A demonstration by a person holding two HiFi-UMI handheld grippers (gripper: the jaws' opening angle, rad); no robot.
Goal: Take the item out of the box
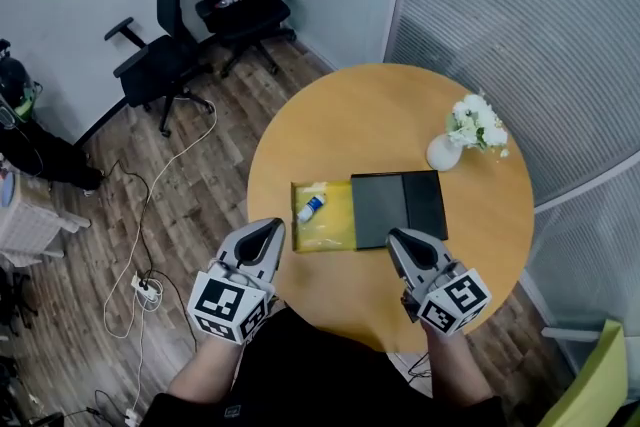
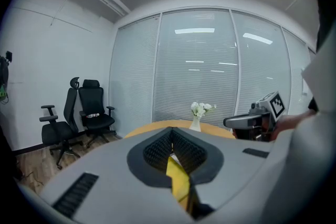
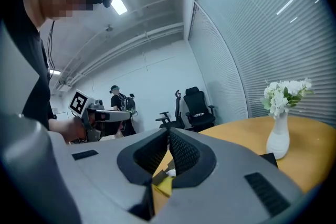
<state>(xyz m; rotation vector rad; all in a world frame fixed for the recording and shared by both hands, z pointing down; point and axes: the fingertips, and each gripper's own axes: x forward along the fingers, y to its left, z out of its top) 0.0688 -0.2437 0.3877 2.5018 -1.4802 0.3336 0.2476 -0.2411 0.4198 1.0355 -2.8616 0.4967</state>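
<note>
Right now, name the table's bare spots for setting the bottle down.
Bare: the table beyond the box, left of the vase, and right of the black lid. Crowded: near edge, with left gripper and right gripper.

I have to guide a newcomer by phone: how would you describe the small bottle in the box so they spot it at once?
On the round wooden table, find the open yellow box lying left of the black lid. Near the box's left end lies a small white bottle. Its blue cap sets it apart, and it is the only bottle there.
</note>
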